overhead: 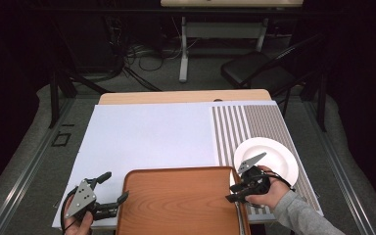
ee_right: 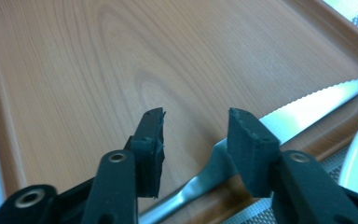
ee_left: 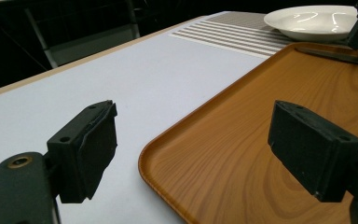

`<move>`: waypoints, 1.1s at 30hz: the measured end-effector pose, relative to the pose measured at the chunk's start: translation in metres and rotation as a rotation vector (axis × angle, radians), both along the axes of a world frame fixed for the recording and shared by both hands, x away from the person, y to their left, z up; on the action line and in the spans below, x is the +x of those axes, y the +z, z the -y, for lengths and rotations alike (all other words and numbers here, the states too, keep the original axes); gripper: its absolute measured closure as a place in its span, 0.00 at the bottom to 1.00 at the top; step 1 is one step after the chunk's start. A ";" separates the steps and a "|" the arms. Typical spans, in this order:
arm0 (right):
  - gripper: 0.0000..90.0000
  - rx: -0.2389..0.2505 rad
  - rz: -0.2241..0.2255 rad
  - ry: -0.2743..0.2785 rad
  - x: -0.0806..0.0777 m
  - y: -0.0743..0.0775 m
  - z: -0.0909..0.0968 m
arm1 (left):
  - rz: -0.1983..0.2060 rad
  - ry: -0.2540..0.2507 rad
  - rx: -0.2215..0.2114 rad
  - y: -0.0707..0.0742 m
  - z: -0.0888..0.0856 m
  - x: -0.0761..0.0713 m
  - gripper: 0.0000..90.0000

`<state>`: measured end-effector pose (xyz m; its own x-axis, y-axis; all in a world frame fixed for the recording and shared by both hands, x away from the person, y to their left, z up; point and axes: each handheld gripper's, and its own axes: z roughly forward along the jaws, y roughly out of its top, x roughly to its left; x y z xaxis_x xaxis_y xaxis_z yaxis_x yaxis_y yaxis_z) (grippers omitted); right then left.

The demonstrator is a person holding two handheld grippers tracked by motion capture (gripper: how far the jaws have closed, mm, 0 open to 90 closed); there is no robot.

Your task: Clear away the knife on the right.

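Note:
A wooden tray (overhead: 176, 196) lies at the table's near edge, half on a white mat (overhead: 147, 137). A table knife (ee_right: 307, 109) with a serrated blade rests along the tray's right rim (ee_right: 335, 135), handle toward me. My right gripper (ee_right: 196, 116) hovers over the knife's neck with its jaws apart, and neither pad presses on the metal. In the high view that gripper (overhead: 231, 192) sits at the tray's right edge. My left gripper (overhead: 117, 186) stands open at the tray's near left corner (ee_left: 168, 154) with nothing between its pads (ee_left: 93, 144).
A white plate (overhead: 274, 156) sits on a striped placemat (overhead: 254, 122) just right of the tray, close behind the right hand. Beyond the table stand a folding chair (overhead: 259, 68) and a desk frame (overhead: 186, 44) with cables on the floor.

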<state>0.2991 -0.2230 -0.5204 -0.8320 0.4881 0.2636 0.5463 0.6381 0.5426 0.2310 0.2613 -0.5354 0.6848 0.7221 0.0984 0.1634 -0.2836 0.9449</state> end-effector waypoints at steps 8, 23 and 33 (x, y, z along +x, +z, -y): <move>0.49 -0.014 0.079 0.040 -0.005 0.002 0.004 | -0.002 0.004 -0.004 0.000 0.000 0.000 0.17; 0.20 -0.042 0.098 0.070 -0.008 0.008 0.017 | -0.004 0.009 -0.004 0.000 -0.001 0.000 0.17; 0.17 -0.053 0.134 0.100 -0.011 0.010 0.019 | -0.003 0.009 -0.003 0.000 -0.001 0.000 0.17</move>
<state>0.2881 -0.2419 -0.5100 -0.9032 0.4112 0.1231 0.4034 0.7153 0.5706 0.2308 0.2620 -0.5358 0.6783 0.7287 0.0939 0.1689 -0.2791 0.9453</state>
